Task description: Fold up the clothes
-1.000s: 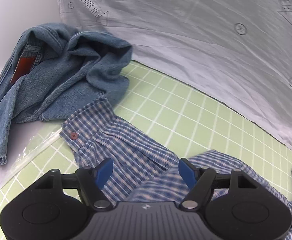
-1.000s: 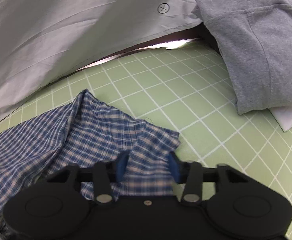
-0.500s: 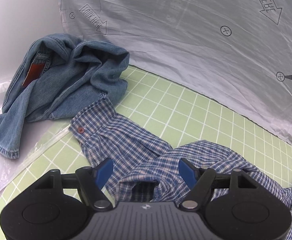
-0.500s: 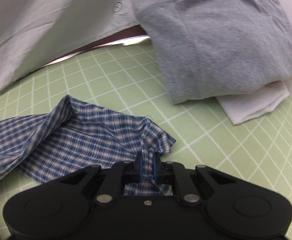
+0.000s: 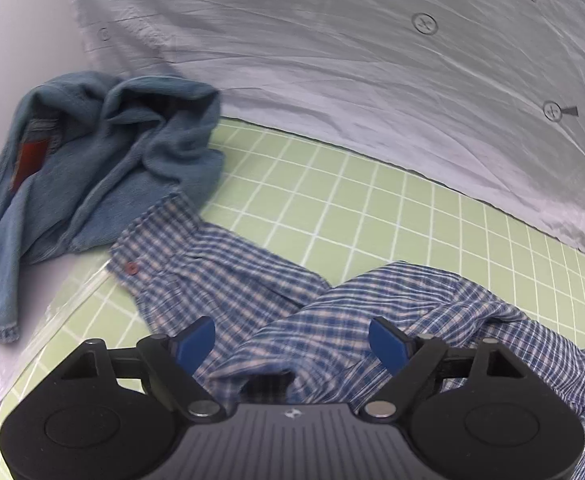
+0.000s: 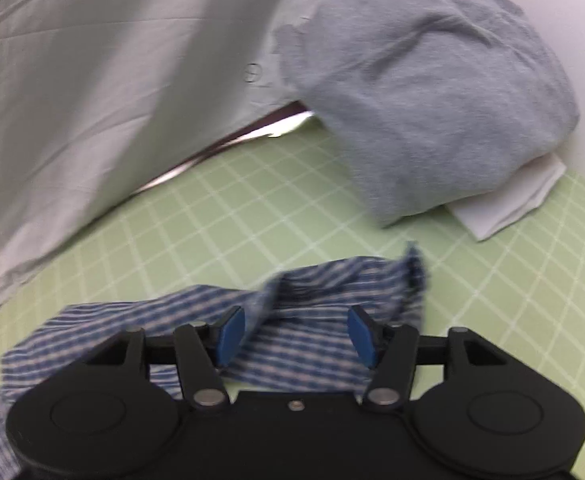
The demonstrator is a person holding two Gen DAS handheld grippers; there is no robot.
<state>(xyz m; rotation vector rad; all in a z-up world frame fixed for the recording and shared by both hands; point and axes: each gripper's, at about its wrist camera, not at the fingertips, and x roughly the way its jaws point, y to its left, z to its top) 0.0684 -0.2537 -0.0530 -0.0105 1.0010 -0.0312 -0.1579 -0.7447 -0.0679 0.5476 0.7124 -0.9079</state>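
Both tongs opening, gripping nothing: left tongs [image 5: 292, 340] and right tongs [image 6: 294, 334] above the rumpled plaid shirt [image 5: 248, 276] on the bench [image 5: 332, 200].

**Colours and patterns on the table**

A blue-and-white checked shirt [image 5: 252, 280] is lying low in both frames, showing a dark red button [image 5: 132, 267]. The mat [image 5: 332, 208] is showing pale green with a white grid. At upper left, the denim [image 5: 92, 168] is showing faded blue with a red label. The sheet [image 5: 332, 60] is looking white with grey marks. At upper right, a sweater [image 6: 432, 100] is showing grey.
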